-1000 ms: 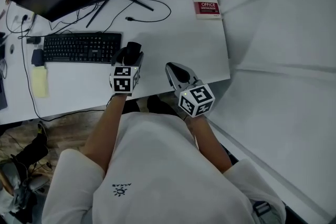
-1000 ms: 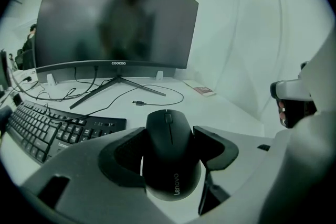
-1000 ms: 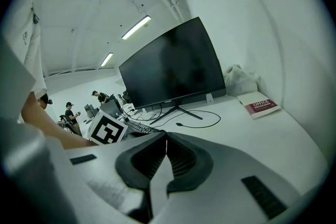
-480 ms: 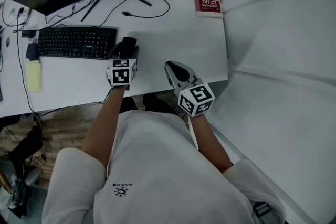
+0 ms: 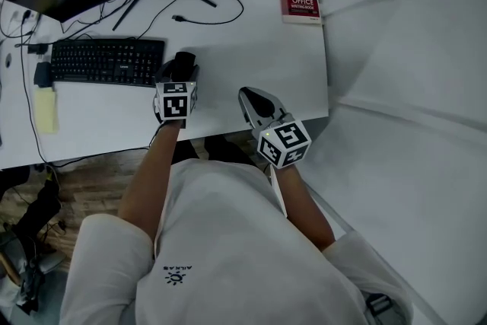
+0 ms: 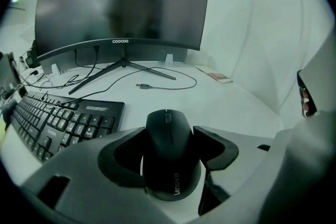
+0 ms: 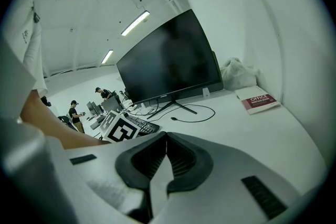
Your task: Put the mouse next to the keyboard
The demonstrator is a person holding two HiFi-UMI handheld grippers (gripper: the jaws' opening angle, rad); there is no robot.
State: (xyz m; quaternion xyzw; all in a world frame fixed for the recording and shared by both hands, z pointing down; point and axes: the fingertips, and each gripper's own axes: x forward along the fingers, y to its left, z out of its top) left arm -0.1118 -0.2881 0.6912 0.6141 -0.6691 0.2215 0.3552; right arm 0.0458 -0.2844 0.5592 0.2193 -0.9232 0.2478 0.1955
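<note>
Desk [image 5: 251,34] mostly bare, monitor [image 6: 121,2] at the back. Keyboard [image 5: 106,61] on the left side. Book [image 5: 298,2] in the far corner and cable [image 5: 221,15] behind, neither in my way. Left gripper [image 6: 169,136] is clamped on the mouse [image 6: 169,165], just off the keyboard's right end; can't tell if it touches the desk. Remaining, I judge: set down, release. Right gripper [image 7: 165,139] closed on nothing.
</note>
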